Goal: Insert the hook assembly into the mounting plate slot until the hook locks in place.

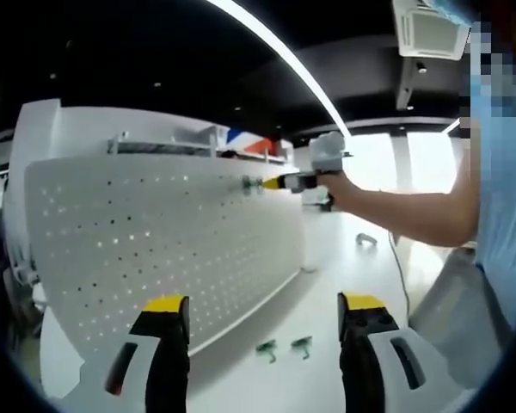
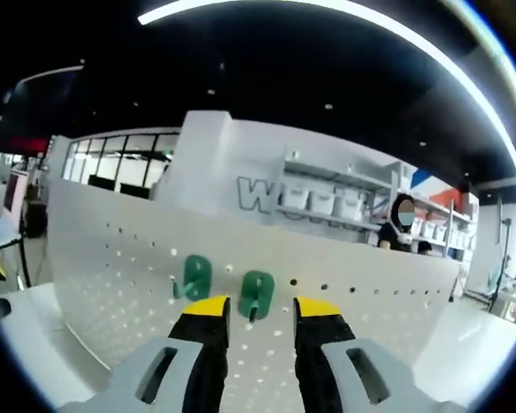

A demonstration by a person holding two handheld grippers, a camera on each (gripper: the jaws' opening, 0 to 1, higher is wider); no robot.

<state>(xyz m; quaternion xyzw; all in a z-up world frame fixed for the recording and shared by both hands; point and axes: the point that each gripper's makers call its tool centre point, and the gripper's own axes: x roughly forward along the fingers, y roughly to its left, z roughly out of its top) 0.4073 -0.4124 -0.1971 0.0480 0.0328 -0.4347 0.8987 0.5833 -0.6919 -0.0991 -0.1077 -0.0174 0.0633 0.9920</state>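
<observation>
On the white pegboard (image 2: 344,284), which serves as the mounting plate, two green hooks are seen in the right gripper view. One hook (image 2: 195,277) is already seated to the left. The second hook (image 2: 256,295) sits just ahead of the right hand-held gripper (image 2: 253,311), whose yellow-tipped jaws stand apart on either side of it; whether they touch it cannot be told.

The hook is best kept square to the board and pressed straight in, then released only once it no longer rocks, as a tilted entry would probably jam in the hole.

The left hand-held gripper (image 1: 263,311) is held open and empty above the white worktop (image 1: 327,258), where two spare green hooks (image 1: 284,348) lie.

The board appears to be thin, matte sheet with regular round perforations; the hooks look like smooth moulded plastic with rounded backs.
</observation>
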